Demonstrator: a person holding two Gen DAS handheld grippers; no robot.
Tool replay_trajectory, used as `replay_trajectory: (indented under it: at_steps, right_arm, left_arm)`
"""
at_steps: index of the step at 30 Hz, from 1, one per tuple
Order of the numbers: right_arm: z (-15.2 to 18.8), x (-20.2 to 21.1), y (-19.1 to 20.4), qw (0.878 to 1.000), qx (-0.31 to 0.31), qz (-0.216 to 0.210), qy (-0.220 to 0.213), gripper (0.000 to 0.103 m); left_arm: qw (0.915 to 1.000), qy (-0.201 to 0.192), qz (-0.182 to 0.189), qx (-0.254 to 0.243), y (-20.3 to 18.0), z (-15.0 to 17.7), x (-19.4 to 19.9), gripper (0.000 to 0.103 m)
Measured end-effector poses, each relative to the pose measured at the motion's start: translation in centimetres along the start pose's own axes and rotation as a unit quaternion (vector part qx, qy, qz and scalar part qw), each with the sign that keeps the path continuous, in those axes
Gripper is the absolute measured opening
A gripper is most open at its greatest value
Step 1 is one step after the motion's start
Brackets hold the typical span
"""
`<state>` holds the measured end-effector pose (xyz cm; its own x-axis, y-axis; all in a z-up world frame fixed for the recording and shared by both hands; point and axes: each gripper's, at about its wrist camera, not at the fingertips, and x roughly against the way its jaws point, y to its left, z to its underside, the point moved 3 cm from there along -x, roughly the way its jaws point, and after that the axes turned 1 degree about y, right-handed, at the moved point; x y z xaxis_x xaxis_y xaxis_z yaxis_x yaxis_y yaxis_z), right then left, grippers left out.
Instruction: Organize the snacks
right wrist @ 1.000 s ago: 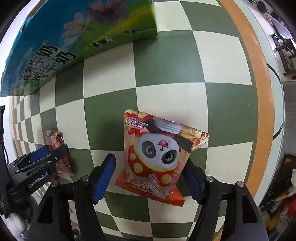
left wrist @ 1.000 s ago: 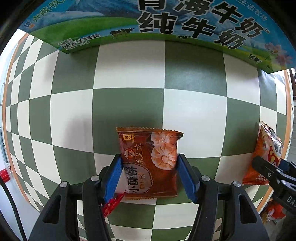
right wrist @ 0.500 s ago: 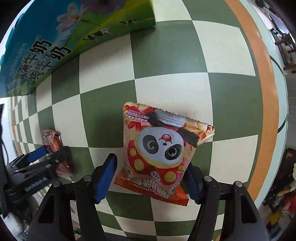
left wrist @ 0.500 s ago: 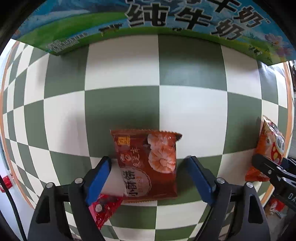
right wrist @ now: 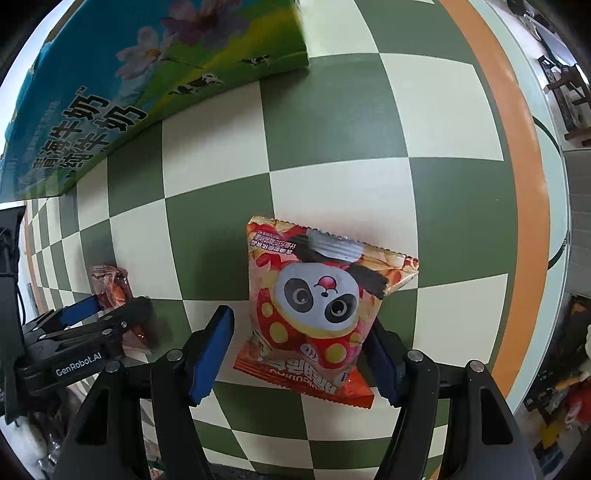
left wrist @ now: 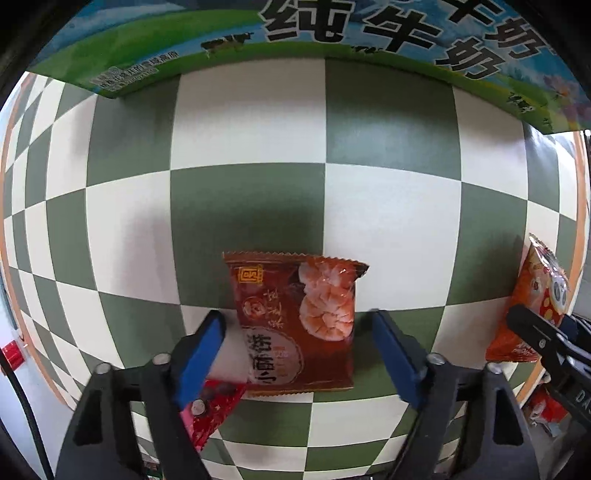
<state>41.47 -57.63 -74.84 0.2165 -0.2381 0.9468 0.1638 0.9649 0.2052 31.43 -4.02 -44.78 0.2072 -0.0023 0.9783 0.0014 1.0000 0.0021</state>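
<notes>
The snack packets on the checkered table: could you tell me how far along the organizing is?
Done: the brown shrimp-cracker packet and the panda snack bag lie flat side by side on the checkered table, in front of the milk carton box.
In hand: nothing; the left gripper and right gripper both straddle their packets with jaws open.
Left: a red packet beneath the left gripper looks unsorted.
</notes>
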Motion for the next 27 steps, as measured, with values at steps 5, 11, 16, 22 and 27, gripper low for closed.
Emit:
replay_trajectory:
  at_steps: [5,11,16,22,27]
  right_arm:
    - [0.1,-1.2,0.5,1.000,0.000,0.007,-0.001,0.071]
    - [0.4,-1.9,0.6,1.000,-0.001,0.015,-0.009,0.064]
    - [0.9,-1.3,0.5,1.000,-0.001,0.015,-0.025,0.055]
    - [1.9,-0.2,0.8,0.999,0.007,0.001,-0.036,0.051]
    - [2.9,1.8,1.9,0.998,0.023,-0.027,-0.046,0.051]
  left_arm:
    - [1.0000,-0.007,-0.002,-0.001,-0.1,0.1,0.4,0.056]
    - [0.9999,-0.011,-0.002,0.005,-0.2,0.0,0.4,0.056]
    - [0.9999,-0.013,0.000,0.000,-0.6,2.0,0.3,0.056]
    - [0.9994,-0.031,0.004,-0.011,-1.4,3.2,1.9,0.056]
    - [0.9977,-0.061,0.020,-0.023,-1.2,3.9,5.3,0.056]
